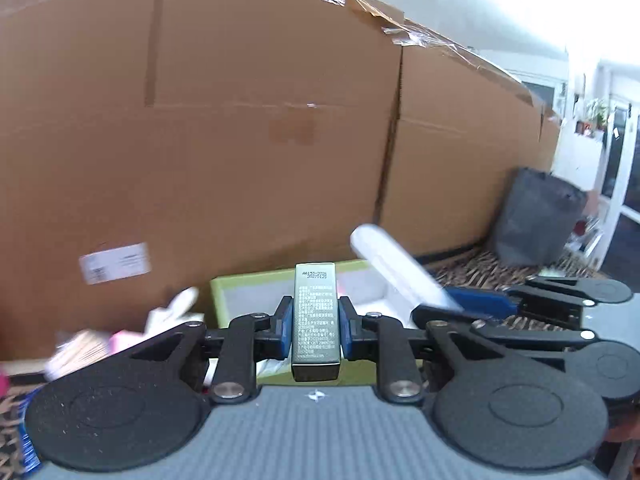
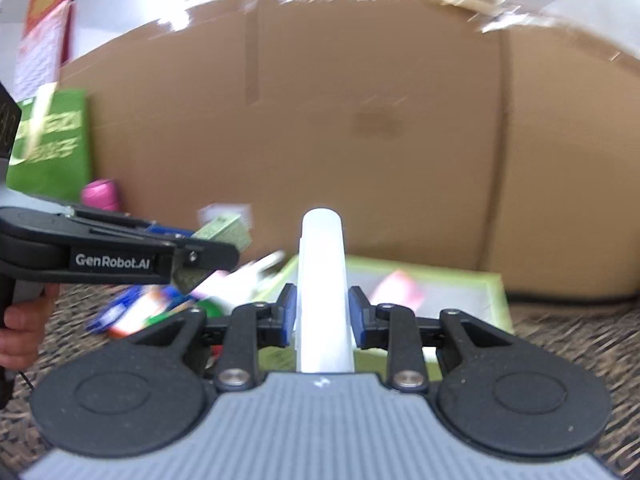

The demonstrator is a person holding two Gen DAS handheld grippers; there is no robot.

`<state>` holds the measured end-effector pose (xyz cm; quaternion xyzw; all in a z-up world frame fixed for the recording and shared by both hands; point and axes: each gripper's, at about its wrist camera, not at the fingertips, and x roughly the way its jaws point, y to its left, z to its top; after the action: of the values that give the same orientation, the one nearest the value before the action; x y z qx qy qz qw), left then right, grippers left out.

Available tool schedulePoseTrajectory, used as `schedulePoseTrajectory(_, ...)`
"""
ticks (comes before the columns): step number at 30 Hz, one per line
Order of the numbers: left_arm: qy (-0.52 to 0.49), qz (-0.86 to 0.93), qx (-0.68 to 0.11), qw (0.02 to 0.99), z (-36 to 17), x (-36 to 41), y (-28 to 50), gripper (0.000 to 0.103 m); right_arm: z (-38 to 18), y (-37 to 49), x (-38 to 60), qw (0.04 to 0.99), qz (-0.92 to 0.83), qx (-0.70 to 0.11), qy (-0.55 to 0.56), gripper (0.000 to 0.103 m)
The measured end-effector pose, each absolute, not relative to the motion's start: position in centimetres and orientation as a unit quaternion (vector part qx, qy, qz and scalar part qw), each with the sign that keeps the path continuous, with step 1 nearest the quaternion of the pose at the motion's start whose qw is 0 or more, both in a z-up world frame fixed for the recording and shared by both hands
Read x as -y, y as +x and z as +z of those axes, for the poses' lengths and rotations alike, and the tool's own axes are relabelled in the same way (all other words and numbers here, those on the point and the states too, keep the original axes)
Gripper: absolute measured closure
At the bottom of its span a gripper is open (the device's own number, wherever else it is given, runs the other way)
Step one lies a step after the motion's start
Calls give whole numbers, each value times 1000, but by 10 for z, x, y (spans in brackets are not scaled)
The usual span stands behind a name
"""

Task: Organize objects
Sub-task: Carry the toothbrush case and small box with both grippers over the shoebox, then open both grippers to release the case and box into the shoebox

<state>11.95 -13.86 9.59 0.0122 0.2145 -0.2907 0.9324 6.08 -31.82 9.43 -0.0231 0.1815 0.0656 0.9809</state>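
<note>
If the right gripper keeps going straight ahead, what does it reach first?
Probably the green-rimmed tray lying just ahead and below the white tube held by the right gripper; beyond it stands the large cardboard box. Depth is unclear.

A tall cardboard wall [image 1: 260,128] of taped boxes fills the view from nine to two o'clock. A patterned brown carpet [image 2: 568,344] covers the floor. At three o'clock a grey bag [image 1: 536,220] stands against the cardboard. Past it are white walls [image 1: 576,128], a dark glass door [image 1: 630,184] and potted plants [image 1: 596,114]. The ceiling [image 1: 500,4] at one o'clock is brightly lit.
</note>
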Motion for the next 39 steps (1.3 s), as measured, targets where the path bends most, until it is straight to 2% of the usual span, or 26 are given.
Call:
schedulePoseTrajectory(6,-7,-295,-261,919,72,191,184,80,87,104,352,983,5,-182,-20,76)
schedulePoseTrajectory(12,16,-277,-283,918,36,230,223,80,46,158,378,974,-12,-225,3,76)
schedulePoseTrajectory(20,17,-280,-305,910,6,245,250,80,-4,197,386,958,-10,-288,-1,76)
schedulePoseTrajectory(21,15,-287,-300,910,3,245,251,75,-10,200,385,954,-6,-299,-5,76)
schedulePoseTrajectory(22,12,-293,-296,909,-1,246,250,65,-15,203,384,953,-8,-302,-10,75)
schedulePoseTrajectory(23,6,-291,-301,908,-4,246,251,31,-18,203,381,955,-14,-296,-26,68)
schedulePoseTrajectory(24,-2,-282,-306,909,-5,246,253,13,-19,202,378,954,-20,-296,-38,47)
schedulePoseTrajectory(25,-11,-274,-300,914,-6,244,251,13,-21,202,375,955,-22,-293,-43,40)
schedulePoseTrajectory(28,-10,-273,-288,918,-6,242,248,13,-15,193,371,958,-13,-282,-46,32)
schedulePoseTrajectory(36,-10,-248,-250,936,20,220,227,12,20,158,365,971,-22,-234,-41,1)
schedulePoseTrajectory(39,-4,-243,-236,941,29,214,211,12,32,144,364,975,-19,-215,-43,0)
